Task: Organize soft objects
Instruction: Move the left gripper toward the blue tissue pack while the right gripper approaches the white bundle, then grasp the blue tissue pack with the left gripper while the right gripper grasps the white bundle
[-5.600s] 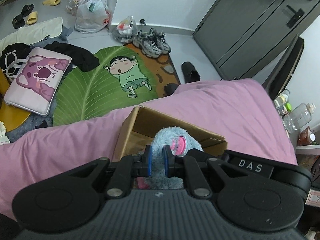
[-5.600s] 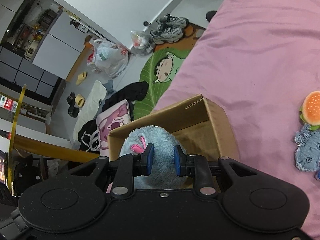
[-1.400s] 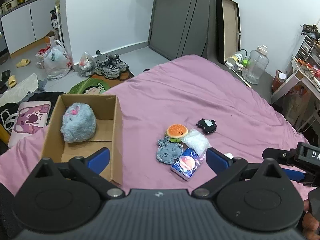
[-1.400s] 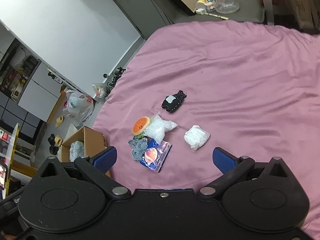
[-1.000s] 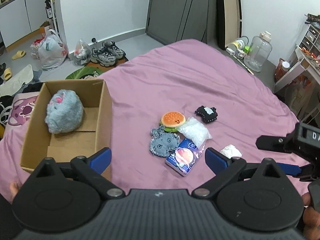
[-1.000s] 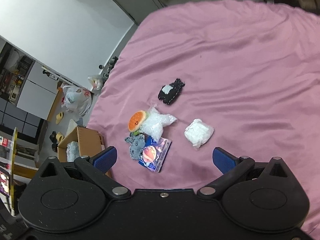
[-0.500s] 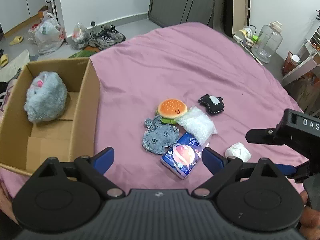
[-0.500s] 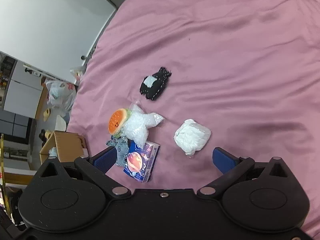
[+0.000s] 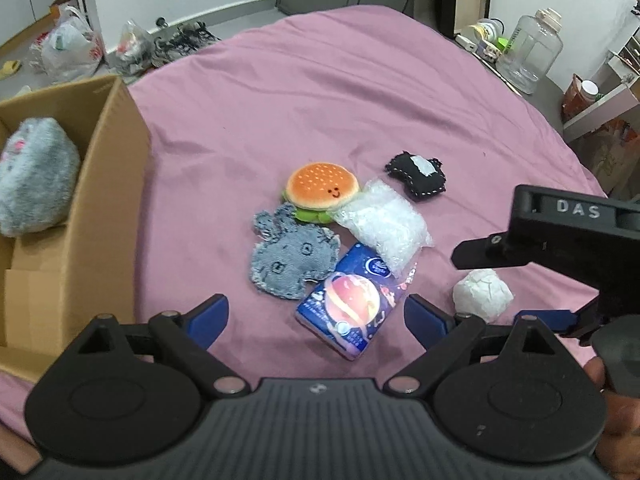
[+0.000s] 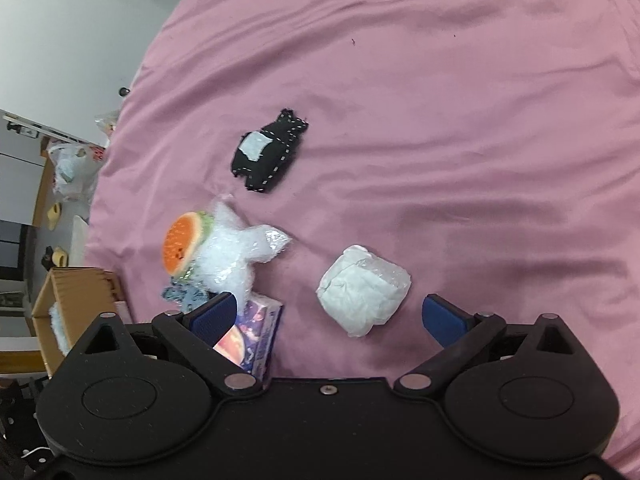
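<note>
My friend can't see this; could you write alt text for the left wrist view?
Open left gripper above a tissue pack on a pink bedsheet, beside a burger plush and denim plush. A cardboard box stands left.

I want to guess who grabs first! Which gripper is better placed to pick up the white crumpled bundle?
Right, probably. The right gripper is open with the white crumpled bundle lying just ahead between its fingers; the left gripper faces the blue packet.

Both claws point steeply down, jaws spread wide and empty. The right claw (image 10: 328, 316) sits at the left claw's (image 9: 316, 316) three o'clock.
</note>
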Action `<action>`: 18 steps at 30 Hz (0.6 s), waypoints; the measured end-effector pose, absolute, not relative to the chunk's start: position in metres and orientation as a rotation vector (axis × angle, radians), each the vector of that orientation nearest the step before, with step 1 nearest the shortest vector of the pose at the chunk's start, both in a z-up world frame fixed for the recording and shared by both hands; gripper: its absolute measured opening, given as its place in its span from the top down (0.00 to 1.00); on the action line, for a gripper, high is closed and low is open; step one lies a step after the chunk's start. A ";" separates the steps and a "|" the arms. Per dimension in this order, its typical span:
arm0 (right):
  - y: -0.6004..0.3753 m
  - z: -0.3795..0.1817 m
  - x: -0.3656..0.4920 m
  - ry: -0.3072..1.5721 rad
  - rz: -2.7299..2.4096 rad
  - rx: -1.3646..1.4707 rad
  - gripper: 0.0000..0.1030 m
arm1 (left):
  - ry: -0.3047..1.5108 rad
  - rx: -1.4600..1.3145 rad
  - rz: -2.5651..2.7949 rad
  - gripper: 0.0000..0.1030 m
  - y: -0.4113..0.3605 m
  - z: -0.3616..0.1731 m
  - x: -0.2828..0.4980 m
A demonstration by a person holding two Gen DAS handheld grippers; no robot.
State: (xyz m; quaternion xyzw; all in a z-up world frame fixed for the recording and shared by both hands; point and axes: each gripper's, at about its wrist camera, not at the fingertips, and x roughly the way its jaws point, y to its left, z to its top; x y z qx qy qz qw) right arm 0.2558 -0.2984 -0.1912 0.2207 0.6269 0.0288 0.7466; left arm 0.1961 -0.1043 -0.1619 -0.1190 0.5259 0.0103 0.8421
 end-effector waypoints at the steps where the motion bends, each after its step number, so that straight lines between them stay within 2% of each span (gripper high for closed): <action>1: -0.299 -0.193 0.256 1.383 0.062 0.484 0.05 | 1.115 -0.251 0.013 0.08 -0.105 -0.164 0.198; 14: -0.304 -0.209 0.260 1.451 0.021 0.535 0.10 | 1.230 -0.298 -0.071 0.08 -0.121 -0.208 0.221; 18: -0.305 -0.209 0.259 1.447 0.018 0.547 0.10 | 1.200 -0.281 -0.082 0.08 -0.125 -0.211 0.225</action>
